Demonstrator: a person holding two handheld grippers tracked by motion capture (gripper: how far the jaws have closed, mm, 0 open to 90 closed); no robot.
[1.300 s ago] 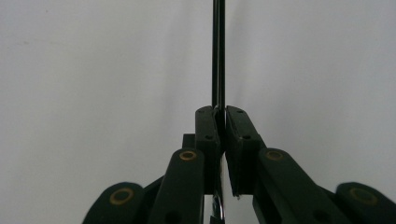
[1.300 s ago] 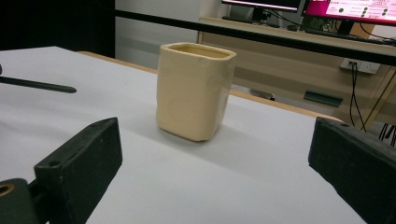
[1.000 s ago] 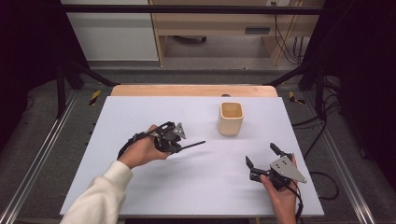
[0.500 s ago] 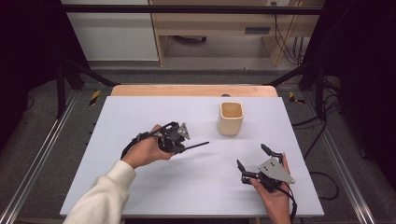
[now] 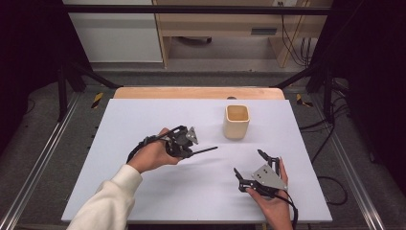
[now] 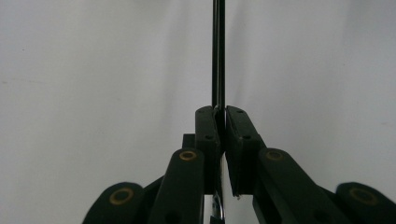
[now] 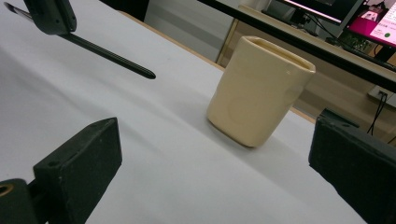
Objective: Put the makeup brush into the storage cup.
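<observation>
My left gripper (image 5: 190,152) hovers over the middle left of the white table, shut on a thin black stick (image 5: 206,150) that juts out to the right. In the left gripper view the two jaws (image 6: 221,116) clamp the stick (image 6: 218,56), which runs straight ahead of them. A cream cup (image 5: 236,121) stands upright at the back right, empty as far as I can see. Near the front right my right gripper (image 5: 249,163) is open with nothing between its jaws. In the right gripper view the cup (image 7: 259,88) sits ahead and the stick's tip (image 7: 140,71) comes in from the left.
The white table sheet (image 5: 143,124) ends in a wooden strip (image 5: 191,92) at the far side. Metal rails (image 5: 43,158) run along both sides. A black cable (image 5: 330,184) trails off the table's right edge.
My right gripper has slid left, toward the middle of the table, still open. The left gripper and its stick have stayed where they were.
</observation>
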